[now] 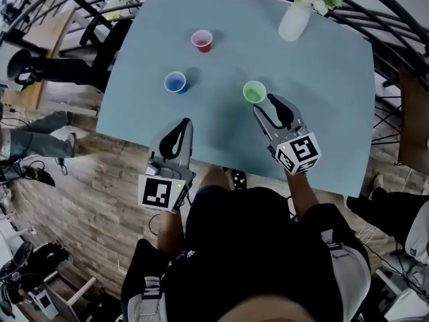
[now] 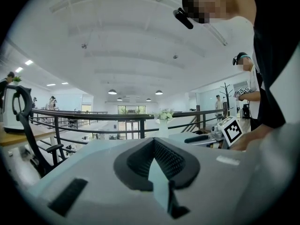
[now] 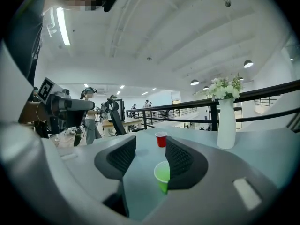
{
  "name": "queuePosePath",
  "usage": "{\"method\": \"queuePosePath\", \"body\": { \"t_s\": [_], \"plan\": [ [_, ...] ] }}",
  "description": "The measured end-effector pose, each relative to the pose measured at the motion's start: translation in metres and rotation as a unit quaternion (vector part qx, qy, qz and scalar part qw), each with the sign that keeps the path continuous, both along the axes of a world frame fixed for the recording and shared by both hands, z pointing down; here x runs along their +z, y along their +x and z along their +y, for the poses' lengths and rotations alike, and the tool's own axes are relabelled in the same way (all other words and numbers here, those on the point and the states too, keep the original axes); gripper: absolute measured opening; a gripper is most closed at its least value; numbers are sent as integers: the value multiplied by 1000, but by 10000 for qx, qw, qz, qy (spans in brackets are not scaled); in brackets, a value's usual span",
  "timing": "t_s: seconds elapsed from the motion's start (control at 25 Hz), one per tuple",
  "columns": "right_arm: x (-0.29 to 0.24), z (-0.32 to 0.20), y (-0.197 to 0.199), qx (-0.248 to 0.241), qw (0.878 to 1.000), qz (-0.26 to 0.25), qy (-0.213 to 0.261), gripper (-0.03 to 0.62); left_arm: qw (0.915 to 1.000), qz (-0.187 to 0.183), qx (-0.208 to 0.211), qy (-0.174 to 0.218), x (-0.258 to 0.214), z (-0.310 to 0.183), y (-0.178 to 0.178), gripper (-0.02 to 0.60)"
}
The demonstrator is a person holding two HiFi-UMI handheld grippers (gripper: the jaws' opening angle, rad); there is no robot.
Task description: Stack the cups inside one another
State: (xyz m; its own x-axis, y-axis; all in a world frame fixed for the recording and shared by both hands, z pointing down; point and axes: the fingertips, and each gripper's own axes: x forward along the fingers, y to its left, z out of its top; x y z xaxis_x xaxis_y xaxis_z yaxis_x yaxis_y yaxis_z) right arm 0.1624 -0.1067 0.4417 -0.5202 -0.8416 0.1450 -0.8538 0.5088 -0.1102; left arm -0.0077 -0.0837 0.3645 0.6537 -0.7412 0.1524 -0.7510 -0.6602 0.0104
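Observation:
Three cups stand apart on the light blue table (image 1: pixel 322 99): a red cup (image 1: pixel 202 40) farthest away, a blue cup (image 1: pixel 175 82) to the left, a green cup (image 1: pixel 254 92) to the right. My right gripper (image 1: pixel 265 104) is open, its tips just short of the green cup. In the right gripper view the green cup (image 3: pixel 162 175) stands low between the jaws, partly hidden by the right finger (image 3: pixel 185 161), with the red cup (image 3: pixel 161 138) beyond. My left gripper (image 1: pixel 184 123) is shut and empty near the table's front edge, short of the blue cup. No cup shows in the left gripper view.
A white vase with flowers (image 1: pixel 295 20) stands at the table's far right corner. A black railing (image 1: pixel 87 5) runs behind and beside the table. A dark office chair (image 1: pixel 47 69) is on the wooden floor to the left.

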Motion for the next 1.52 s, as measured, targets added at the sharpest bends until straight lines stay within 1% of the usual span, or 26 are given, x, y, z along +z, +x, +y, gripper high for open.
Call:
{"method": "queuePosePath", "body": {
  "t_s": [0.12,0.24,0.4,0.72,1.08,1.52],
  "plan": [
    [12,-13,0,41,9998,84,-151,218,10000,-17,-31,-57,3,-13,-4,-8],
    [25,-26,-2,63,9994,227,-261,234,9999,-37,-31,-111,9,-26,-8,-8],
    [47,-33,0,73,9978,486,-449,282,9998,-63,-30,-177,16,-31,-10,-8],
    [83,-53,-5,117,9932,882,-754,338,9995,-135,-107,-254,21,-46,-27,-8],
    [110,-64,2,240,9888,1107,-977,345,9990,-222,-193,-340,28,-52,-34,-8],
    [115,-65,0,181,9877,1171,-1023,333,9987,-245,-279,-349,29,-52,-46,-8]
  ]
}}
